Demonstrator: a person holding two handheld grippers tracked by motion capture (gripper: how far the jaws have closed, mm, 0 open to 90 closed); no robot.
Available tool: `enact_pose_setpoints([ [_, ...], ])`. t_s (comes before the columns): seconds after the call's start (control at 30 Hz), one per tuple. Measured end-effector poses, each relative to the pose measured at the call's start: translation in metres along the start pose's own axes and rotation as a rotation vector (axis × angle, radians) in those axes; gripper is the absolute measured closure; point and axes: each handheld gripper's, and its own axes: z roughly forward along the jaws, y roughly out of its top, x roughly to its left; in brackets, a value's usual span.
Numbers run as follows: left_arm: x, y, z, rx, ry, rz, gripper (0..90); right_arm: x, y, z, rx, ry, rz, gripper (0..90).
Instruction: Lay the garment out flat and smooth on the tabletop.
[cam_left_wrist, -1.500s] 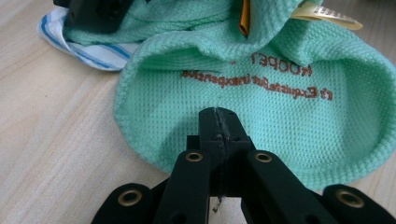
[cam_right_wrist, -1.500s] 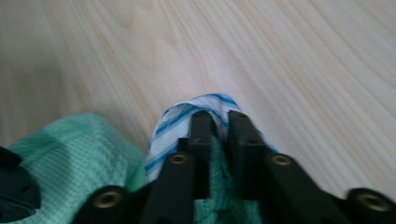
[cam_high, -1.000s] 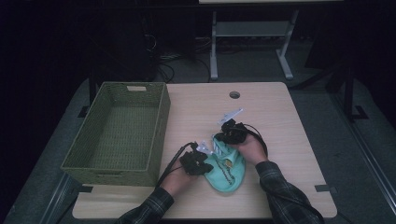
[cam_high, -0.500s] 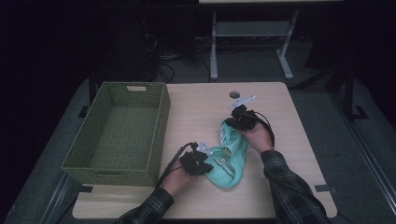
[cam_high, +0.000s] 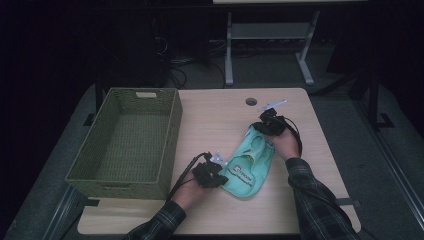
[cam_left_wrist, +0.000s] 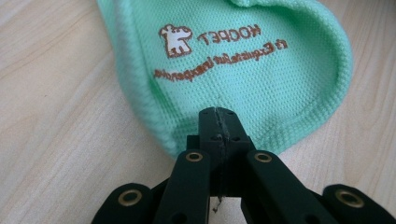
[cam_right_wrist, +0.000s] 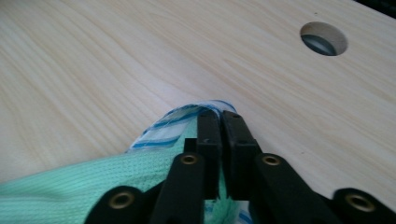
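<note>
A mint-green mesh garment (cam_high: 250, 165) with a printed logo lies stretched on the wooden table (cam_high: 220, 115). My left gripper (cam_high: 214, 172) is shut on its near edge (cam_left_wrist: 205, 93), the jaws pressed together over the green mesh. My right gripper (cam_high: 267, 122) is shut on the far end, where blue-and-white striped trim (cam_right_wrist: 177, 122) pokes out beside the closed jaws. The green cloth (cam_right_wrist: 79, 186) runs back under the right gripper (cam_right_wrist: 219, 116).
A green woven basket (cam_high: 127, 137) stands empty at the table's left. A round cable hole (cam_high: 251, 101) (cam_right_wrist: 324, 38) sits near the far edge, just beyond the right gripper. A metal stand (cam_high: 270, 40) is on the floor behind the table.
The right gripper has pulled the garment's far end away toward the back right, stretching the cloth out long. The left gripper has stayed near the front, holding its end.
</note>
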Motion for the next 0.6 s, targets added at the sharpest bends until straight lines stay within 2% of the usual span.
enact_pose_setpoints([
  [0.07, 0.001, 0.0, 0.0, 0.006, 0.0, 0.007, 89.5, 0.001, -0.001, -0.001, -0.016, 0.015, 0.007, 75.6],
  [0.2, 0.001, 0.0, -0.001, 0.018, 0.003, 0.021, 89.5, 0.001, -0.002, -0.007, -0.031, 0.037, 0.012, 72.5],
  [0.23, 0.0, 0.0, -0.001, 0.008, 0.001, 0.008, 89.5, 0.001, -0.003, -0.01, -0.037, 0.042, 0.017, 72.1],
  [0.37, 0.001, 0.0, 0.0, 0.008, -0.002, 0.01, 89.5, 0.0, -0.005, -0.022, -0.061, 0.048, 0.022, 72.1],
  [0.4, 0.002, 0.0, -0.001, 0.02, 0.001, 0.022, 89.5, -0.001, -0.006, -0.026, -0.064, 0.049, 0.023, 72.3],
  [0.47, 0.001, 0.0, -0.001, 0.006, 0.0, 0.008, 89.5, -0.003, -0.009, -0.033, -0.072, 0.05, 0.02, 73.8],
  [0.6, 0.001, 0.0, -0.001, 0.01, 0.002, 0.014, 89.5, -0.008, -0.018, -0.046, -0.084, 0.053, 0.03, 76.5],
])
